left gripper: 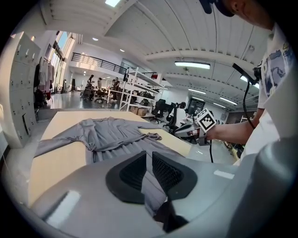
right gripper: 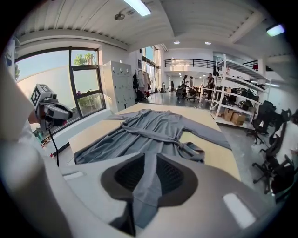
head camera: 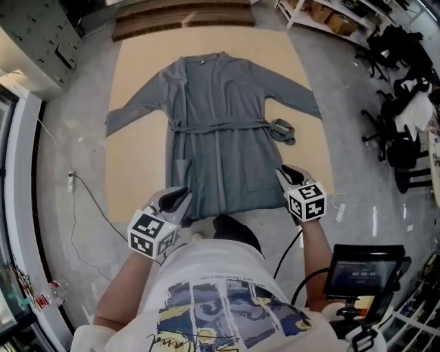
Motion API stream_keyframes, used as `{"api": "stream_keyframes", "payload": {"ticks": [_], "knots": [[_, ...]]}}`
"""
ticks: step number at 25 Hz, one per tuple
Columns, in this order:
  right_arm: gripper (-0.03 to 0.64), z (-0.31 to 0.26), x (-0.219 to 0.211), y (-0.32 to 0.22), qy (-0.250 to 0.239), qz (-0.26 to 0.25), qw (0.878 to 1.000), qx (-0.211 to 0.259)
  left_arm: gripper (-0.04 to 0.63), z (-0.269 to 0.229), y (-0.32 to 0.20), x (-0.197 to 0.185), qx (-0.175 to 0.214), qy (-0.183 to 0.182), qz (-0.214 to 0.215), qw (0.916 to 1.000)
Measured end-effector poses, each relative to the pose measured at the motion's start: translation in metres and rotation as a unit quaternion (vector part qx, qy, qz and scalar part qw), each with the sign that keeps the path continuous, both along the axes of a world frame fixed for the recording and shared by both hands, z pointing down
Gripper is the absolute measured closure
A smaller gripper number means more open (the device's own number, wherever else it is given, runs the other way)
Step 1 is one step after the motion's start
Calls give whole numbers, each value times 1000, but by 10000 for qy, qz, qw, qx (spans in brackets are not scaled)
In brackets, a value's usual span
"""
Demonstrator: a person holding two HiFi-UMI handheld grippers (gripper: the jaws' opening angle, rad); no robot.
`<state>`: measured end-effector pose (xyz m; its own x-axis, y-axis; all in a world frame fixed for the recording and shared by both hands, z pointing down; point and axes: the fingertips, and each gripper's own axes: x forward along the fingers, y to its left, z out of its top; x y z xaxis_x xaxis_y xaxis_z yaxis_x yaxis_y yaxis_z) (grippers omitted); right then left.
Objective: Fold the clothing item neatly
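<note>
A grey robe [head camera: 216, 130] lies spread flat, front up, on a tan surface [head camera: 137, 62], sleeves out to both sides and a belt tied at the waist. The belt's loose end [head camera: 282, 129] is bunched at the right. My left gripper [head camera: 180, 198] is shut on the hem's left corner, and grey cloth [left gripper: 109, 135] runs between its pads [left gripper: 132, 173]. My right gripper [head camera: 287, 175] is shut on the hem's right corner, with a fold of the robe [right gripper: 149, 128] pinched between its pads [right gripper: 170, 175]. Each gripper shows in the other's view: the right gripper [left gripper: 186, 129] and the left gripper [right gripper: 49, 109].
Grey floor surrounds the tan surface. A cable [head camera: 82, 199] trails on the floor at the left. Office chairs [head camera: 392, 103] and shelving stand at the right, wooden steps [head camera: 182, 17] at the far end. A monitor [head camera: 361, 271] sits near my right arm.
</note>
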<state>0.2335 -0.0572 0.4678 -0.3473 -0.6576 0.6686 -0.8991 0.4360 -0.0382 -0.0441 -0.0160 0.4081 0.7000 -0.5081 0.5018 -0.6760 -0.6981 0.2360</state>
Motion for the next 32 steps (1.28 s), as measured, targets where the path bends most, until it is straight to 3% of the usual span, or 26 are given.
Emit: {"api": "stream_keyframes", "payload": {"ticks": [17, 25, 32], "knots": [[515, 57, 175, -121, 31, 911, 9953, -329, 545, 6, -87, 79, -246, -400, 36, 9989], [512, 88, 241, -164, -109, 1470, 9877, -523, 545, 15, -109, 96, -417, -530, 84, 9977], [468, 111, 291, -204, -356, 1920, 9787, -629, 545, 22, -124, 113, -574, -616, 152, 9963]]}}
